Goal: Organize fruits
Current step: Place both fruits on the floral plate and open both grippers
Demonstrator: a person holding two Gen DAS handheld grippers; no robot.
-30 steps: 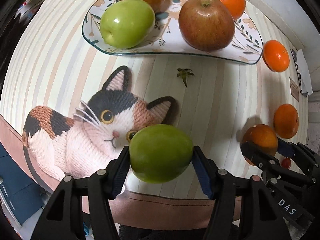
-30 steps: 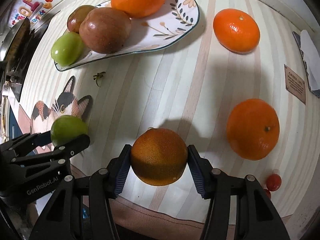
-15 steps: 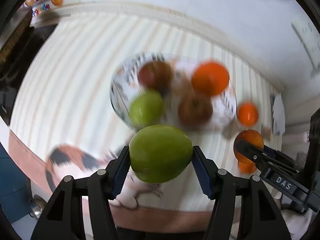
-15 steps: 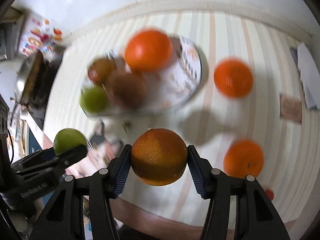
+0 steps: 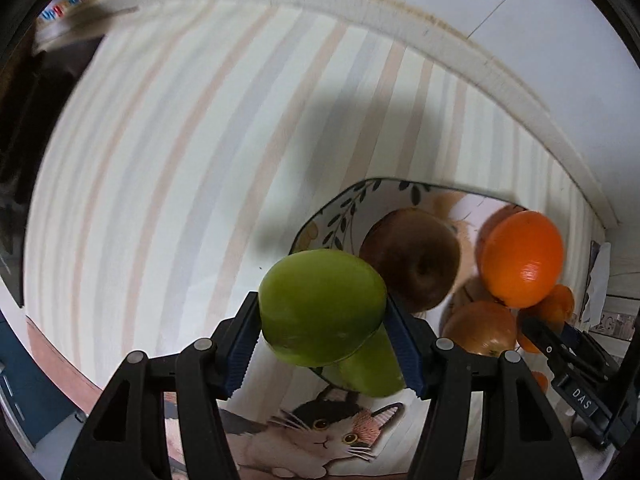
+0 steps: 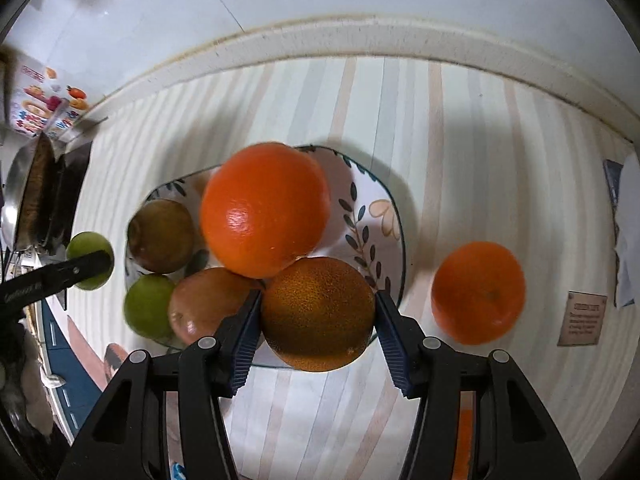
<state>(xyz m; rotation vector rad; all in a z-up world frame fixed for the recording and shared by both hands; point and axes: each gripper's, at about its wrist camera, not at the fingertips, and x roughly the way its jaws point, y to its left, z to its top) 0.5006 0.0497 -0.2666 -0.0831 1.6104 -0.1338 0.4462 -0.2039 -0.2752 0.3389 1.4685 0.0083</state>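
My left gripper is shut on a green apple and holds it above the left edge of the floral plate. My right gripper is shut on a dull brownish orange and holds it above the plate's near edge. On the plate lie a bright orange, two red-brown apples and a second green apple. The left gripper with its apple also shows at the left of the right wrist view.
A loose orange lies on the striped mat right of the plate, with a small brown card beyond it. A cat picture is on the mat's near side. A wall ledge bounds the back. Metal cookware stands at far left.
Both grippers have risen from the mat with their fruit and moved forward to the plate. The plate now lies close under both; the left gripper has shifted towards its left edge.
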